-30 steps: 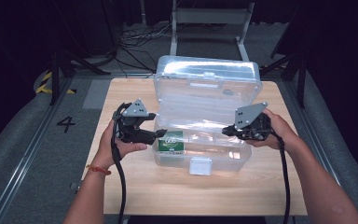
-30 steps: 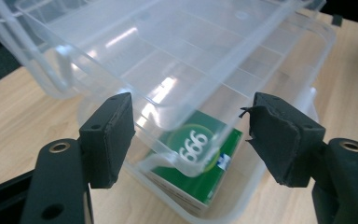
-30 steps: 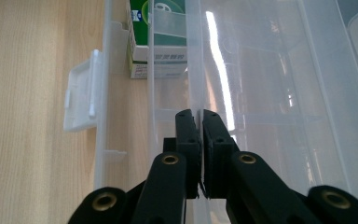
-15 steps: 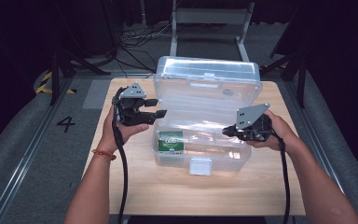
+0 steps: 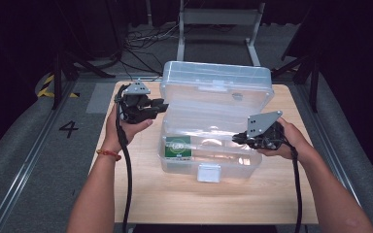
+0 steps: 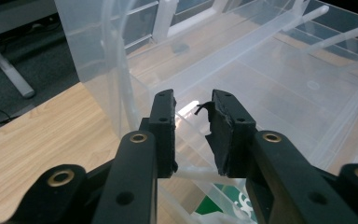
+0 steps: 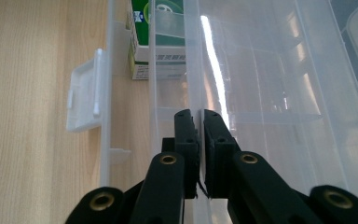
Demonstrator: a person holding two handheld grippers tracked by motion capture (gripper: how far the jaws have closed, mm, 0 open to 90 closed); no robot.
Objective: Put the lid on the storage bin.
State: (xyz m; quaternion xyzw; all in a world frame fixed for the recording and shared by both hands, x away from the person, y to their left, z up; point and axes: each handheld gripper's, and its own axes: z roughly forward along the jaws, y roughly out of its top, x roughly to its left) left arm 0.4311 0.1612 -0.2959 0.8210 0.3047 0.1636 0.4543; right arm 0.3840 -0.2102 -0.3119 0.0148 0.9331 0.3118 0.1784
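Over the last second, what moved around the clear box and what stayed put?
The left tool moved away from the green carton inside the box, going up and back toward the left of the lid; its jaws stand open and empty. The right tool stayed clamped on the box's right wall. Box and carton stayed put.

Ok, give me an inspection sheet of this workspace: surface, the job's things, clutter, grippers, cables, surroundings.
Surface: light wooden table, bare around the box.
Job's things: clear plastic storage box with its lid standing open and a white front latch; a green and white carton stands inside at the box's left end.
Clutter: nothing seen.
Grippers: left gripper open, beside the left edge of the lid, holding nothing; right gripper shut on the box's front wall at the right end.
Cables: a black cable trails from the left gripper, another from the right.
Surroundings: dark room, grey floor marked with a 4, metal frame behind the table.
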